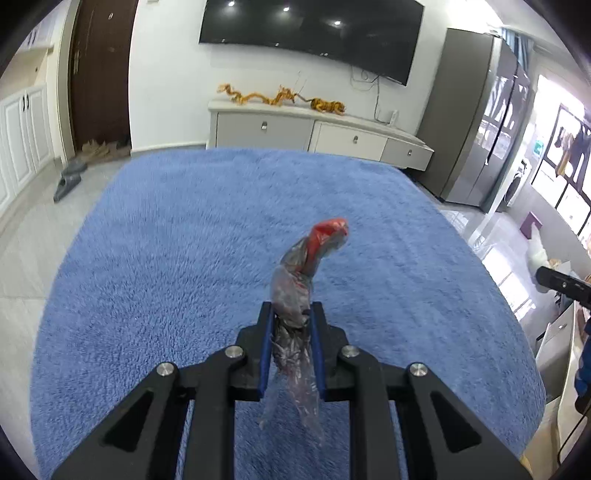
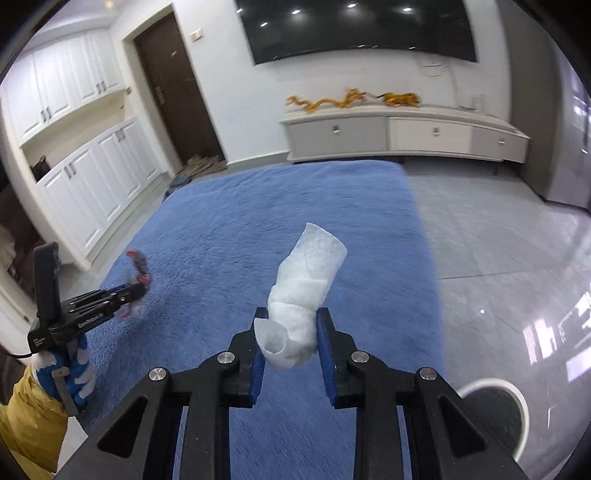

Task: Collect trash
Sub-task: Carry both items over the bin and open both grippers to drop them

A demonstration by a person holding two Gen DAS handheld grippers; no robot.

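Note:
My left gripper (image 1: 291,317) is shut on a crumpled clear plastic wrapper with a red end (image 1: 306,266), held above the blue rug (image 1: 184,258). My right gripper (image 2: 291,325) is shut on a crumpled white tissue (image 2: 303,291), also above the rug (image 2: 258,221). In the right wrist view the left gripper (image 2: 136,291) shows at the left with the wrapper (image 2: 138,264) sticking up from it. A round bin with a white rim (image 2: 522,410) stands on the floor at the lower right of that view.
A low white TV cabinet (image 1: 314,129) stands beyond the rug under a wall TV (image 1: 310,33). White cupboards (image 2: 85,184) and a brown door (image 2: 177,85) are on the left. Grey slippers (image 1: 68,181) lie on the tiled floor. A tall grey fridge (image 1: 476,122) is on the right.

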